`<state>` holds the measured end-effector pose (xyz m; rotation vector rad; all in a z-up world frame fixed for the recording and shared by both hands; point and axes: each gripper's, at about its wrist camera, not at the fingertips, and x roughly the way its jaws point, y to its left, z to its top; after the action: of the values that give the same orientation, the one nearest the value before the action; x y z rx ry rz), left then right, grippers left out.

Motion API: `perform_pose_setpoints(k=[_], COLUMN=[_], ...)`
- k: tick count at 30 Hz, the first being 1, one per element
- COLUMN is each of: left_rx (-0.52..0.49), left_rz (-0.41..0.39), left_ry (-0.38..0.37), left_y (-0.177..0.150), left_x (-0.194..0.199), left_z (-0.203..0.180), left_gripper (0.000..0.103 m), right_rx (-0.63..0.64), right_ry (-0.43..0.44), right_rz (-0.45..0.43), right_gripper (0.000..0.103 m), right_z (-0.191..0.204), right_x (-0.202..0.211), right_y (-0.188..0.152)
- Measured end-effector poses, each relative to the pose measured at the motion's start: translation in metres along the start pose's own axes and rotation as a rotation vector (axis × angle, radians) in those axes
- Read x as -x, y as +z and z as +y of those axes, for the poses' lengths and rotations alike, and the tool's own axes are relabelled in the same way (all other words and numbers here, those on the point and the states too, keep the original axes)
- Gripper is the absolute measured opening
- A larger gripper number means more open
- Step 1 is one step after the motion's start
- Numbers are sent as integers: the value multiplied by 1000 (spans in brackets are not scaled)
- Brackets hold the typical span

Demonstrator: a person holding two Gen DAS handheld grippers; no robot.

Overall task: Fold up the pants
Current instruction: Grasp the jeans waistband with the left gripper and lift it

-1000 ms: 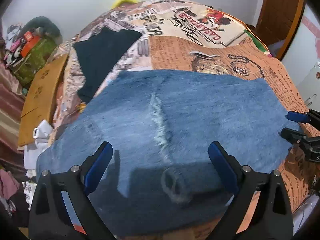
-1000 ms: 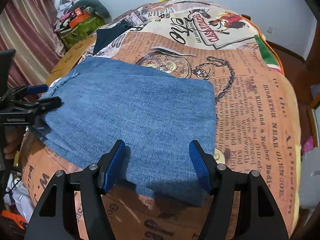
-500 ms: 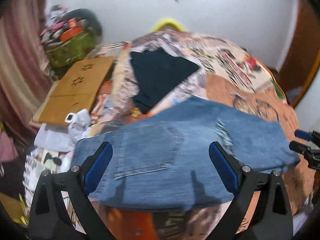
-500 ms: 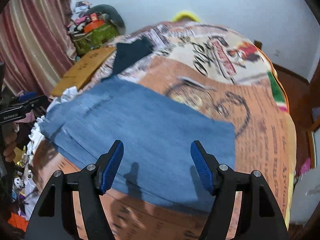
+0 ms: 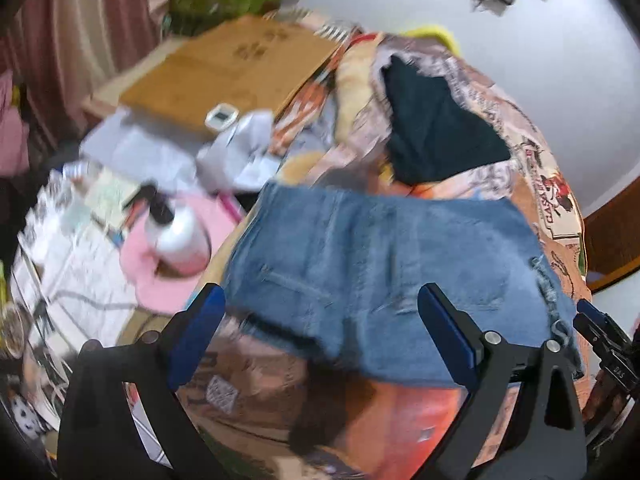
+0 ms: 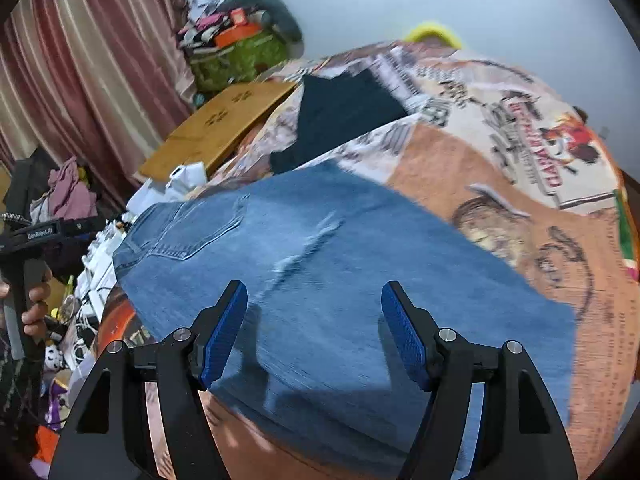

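The blue denim pants (image 5: 384,264) lie folded flat on the printed bedspread (image 6: 520,168); they also show in the right wrist view (image 6: 320,280), back pocket at the left. My left gripper (image 5: 320,320) is open and empty, held above the near waist end of the pants. My right gripper (image 6: 314,324) is open and empty, held above the near edge of the pants. The right gripper also shows in the left wrist view (image 5: 600,332) at the far right edge. The left gripper shows in the right wrist view (image 6: 56,232), held in a hand at the far left.
A dark folded garment (image 6: 340,116) lies on the bed behind the pants. A brown wooden board (image 5: 224,72) and cluttered floor items, with a white bottle (image 5: 176,236) on pink cloth, lie left of the bed. Curtains (image 6: 80,60) hang at left.
Both grippers have pulled back and risen away from the pants. The left wrist view has swung left toward the floor clutter. The pants have stayed flat on the bed.
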<state>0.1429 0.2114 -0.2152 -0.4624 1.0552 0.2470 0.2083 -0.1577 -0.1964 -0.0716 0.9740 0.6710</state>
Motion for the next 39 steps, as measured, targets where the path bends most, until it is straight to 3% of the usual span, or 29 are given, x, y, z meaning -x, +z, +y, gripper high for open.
perform_pose_setpoints(k=[6, 11, 19, 21, 25, 27, 33, 39], left_rx=[91, 177, 281, 314, 323, 290, 140, -23], left_rz=[150, 271, 279, 266, 225, 183, -2, -238], left_ry=[-106, -298, -432, -388, -351, -294, -138, -10], left_y=[-25, -41, -32, -23, -14, -9, 14, 32], left_x=[-31, -54, -88, -96, -97, -88, -39, 33], left_z=[29, 33, 43, 50, 51, 47, 21, -20], left_gripper=[98, 98, 96, 73, 55, 38, 25, 23], right_rx=[22, 100, 76, 75, 64, 51, -48, -117], right_ry=[52, -1, 20, 21, 33, 44, 91, 32], right_rz=[89, 96, 101, 100, 102, 102, 68, -11], right_gripper=[69, 70, 70, 70, 70, 70, 69, 69], right_z=[24, 39, 37, 37, 36, 34, 19, -17], right_x=[-31, -37, -41, -42, -42, -41, -25, 18], right_y=[-3, -4, -1, -1, 1, 4, 8, 1])
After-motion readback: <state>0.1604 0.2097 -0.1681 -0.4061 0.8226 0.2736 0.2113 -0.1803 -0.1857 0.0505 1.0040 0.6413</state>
